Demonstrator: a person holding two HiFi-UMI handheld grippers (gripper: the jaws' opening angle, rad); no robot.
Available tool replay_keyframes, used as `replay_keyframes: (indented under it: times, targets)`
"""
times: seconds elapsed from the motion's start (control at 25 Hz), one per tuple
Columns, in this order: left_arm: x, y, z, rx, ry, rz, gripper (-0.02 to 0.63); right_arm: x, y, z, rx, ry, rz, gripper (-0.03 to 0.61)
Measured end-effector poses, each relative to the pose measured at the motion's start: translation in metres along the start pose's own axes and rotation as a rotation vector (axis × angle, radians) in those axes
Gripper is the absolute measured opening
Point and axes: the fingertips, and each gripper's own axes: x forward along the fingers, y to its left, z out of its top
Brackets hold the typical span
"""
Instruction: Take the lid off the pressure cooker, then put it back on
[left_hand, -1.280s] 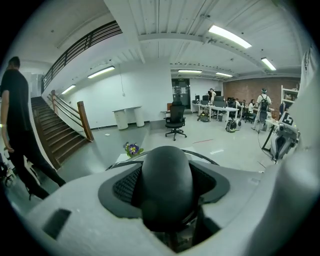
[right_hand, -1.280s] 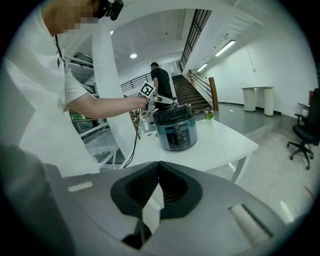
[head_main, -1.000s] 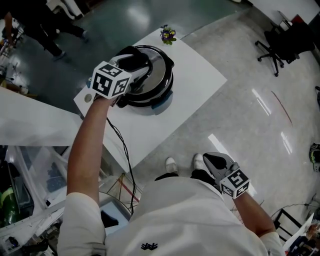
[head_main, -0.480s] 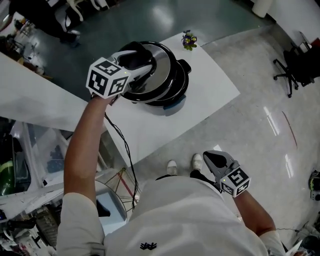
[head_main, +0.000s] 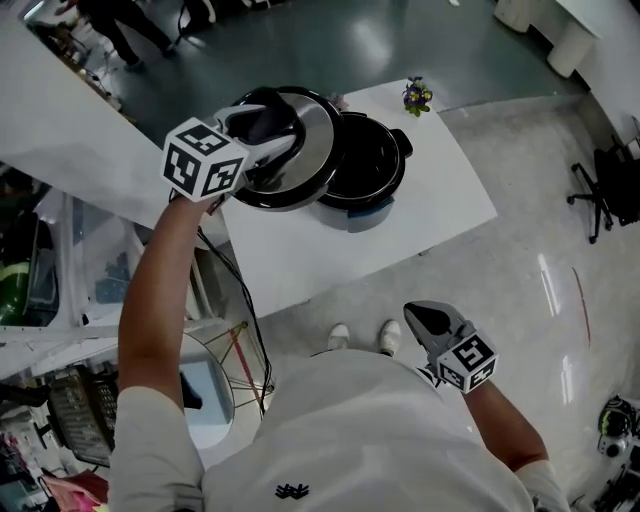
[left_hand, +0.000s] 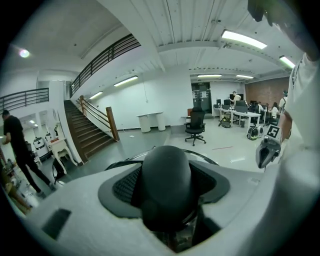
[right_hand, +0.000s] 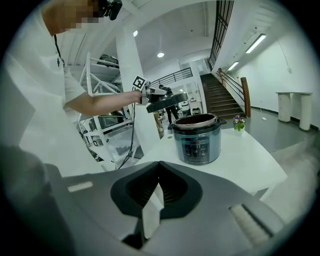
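The left hand-held gripper (head_main: 262, 128) is clamped on the black knob (left_hand: 166, 185) on top of the lid (head_main: 300, 165). In its own view the rounded knob fills the space between the 2 jaws, which stand wide around it with their pads against its sides. The lid hangs just under this hand-held gripper, slightly tilted and clear of everything else.

The pressure cooker (head_main: 365, 172) stands on the white tabletop (head_main: 440, 215), below the left hand-held gripper and off to its right. Its mouth is open and its dark inside shows. The right gripper view confirms the gap: the lid floats above the pot's rim and to one side of it, not touching.

The right hand-held gripper (head_main: 430, 322) is held low by the person's body, well apart from the cooker. The pot stands out ahead of it, with a small bunch of flowers (right_hand: 239, 122) beyond on the far corner of the tabletop. Its jaws are closed tip to tip with nothing between them.

So step 1 of 2 looks done: the lid is off and held in the air. The second step is left. I judge that the lid must travel back over the pot, come down level onto the rim, seat properly, and only then be released by the left hand-held gripper.
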Motion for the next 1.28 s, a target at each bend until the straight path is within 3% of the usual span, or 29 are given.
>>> replay_keyframes:
  times: [0.84,1.28]
  targets:
    - [-0.113,-0.008,-0.087,-0.157,0.066,0.246,0.288,0.014,0.010,0.012,-0.122,0.052,0.223,0.012]
    - [-0.125,-0.040,-0.142,-0.210,0.112,0.310,0.288,0.020,0.014,0.017,-0.157,0.060,0.275,0.012]
